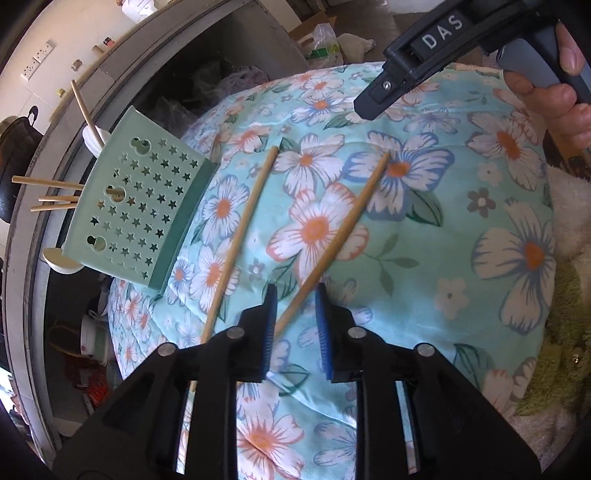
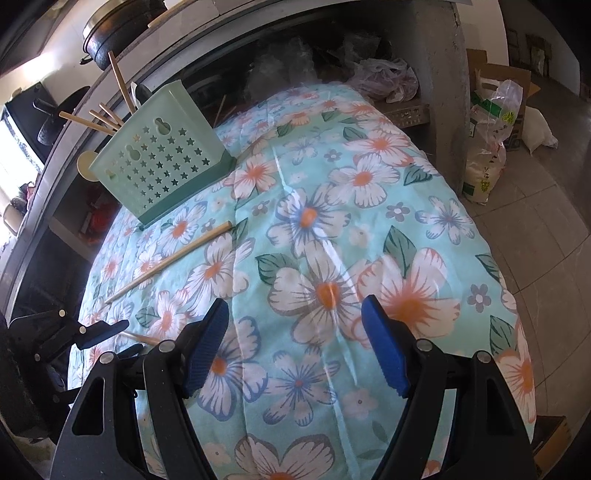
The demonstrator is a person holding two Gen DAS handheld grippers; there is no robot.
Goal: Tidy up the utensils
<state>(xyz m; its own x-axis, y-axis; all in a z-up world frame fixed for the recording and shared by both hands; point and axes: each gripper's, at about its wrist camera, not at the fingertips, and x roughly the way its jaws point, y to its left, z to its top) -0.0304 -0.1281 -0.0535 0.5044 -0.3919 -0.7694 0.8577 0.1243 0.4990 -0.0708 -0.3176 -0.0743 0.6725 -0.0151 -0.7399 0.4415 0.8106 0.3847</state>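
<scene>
A green utensil holder [image 1: 138, 206] with star holes stands on the floral cloth [image 1: 424, 240] and holds several chopsticks and spoons. Two wooden chopsticks lie on the cloth. My left gripper [image 1: 295, 299] is open, its blue pads on either side of the right chopstick [image 1: 343, 229]; the left chopstick [image 1: 243, 229] lies beside it. In the right wrist view the holder [image 2: 162, 155] is far left, one chopstick [image 2: 173, 258] lies loose, and the other chopstick's end [image 2: 142, 338] shows between the left gripper's fingers [image 2: 103, 332]. My right gripper [image 2: 295, 328] is open and empty above the cloth.
A concrete counter [image 1: 159, 48] with a dark shelf behind the table holds a black pot [image 2: 118, 22]. Plastic bags [image 2: 487, 147] and a cardboard box stand on the tiled floor at right. The right gripper's body [image 1: 436, 48] hangs over the far right of the cloth.
</scene>
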